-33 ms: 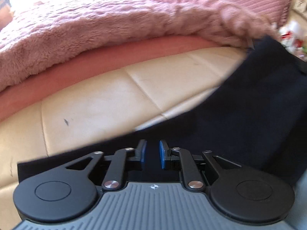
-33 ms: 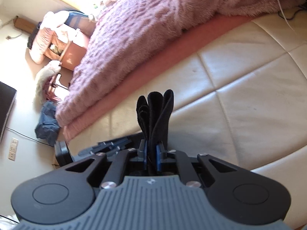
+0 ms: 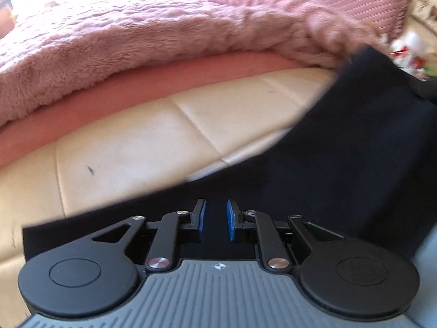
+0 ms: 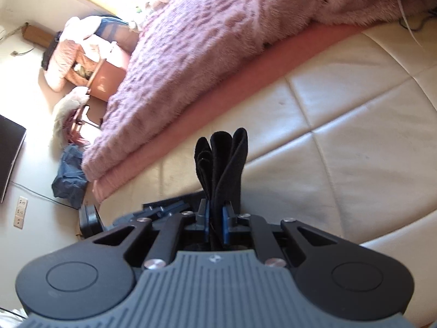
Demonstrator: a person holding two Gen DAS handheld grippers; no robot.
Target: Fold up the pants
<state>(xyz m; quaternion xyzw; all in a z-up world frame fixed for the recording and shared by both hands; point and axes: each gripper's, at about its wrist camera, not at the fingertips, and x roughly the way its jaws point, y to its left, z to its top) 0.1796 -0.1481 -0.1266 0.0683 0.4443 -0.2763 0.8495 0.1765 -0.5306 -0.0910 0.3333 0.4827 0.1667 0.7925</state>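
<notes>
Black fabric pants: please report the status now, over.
Right hand-held gripper shut on bunched black fabric pants. Left hand-held gripper narrow, grip unclear. Fluffy pink blanket beside, not blocking.

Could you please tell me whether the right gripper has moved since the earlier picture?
No. The right gripper holds the pants bundle with its tip level with the same cushion seam crossing as before.
</notes>
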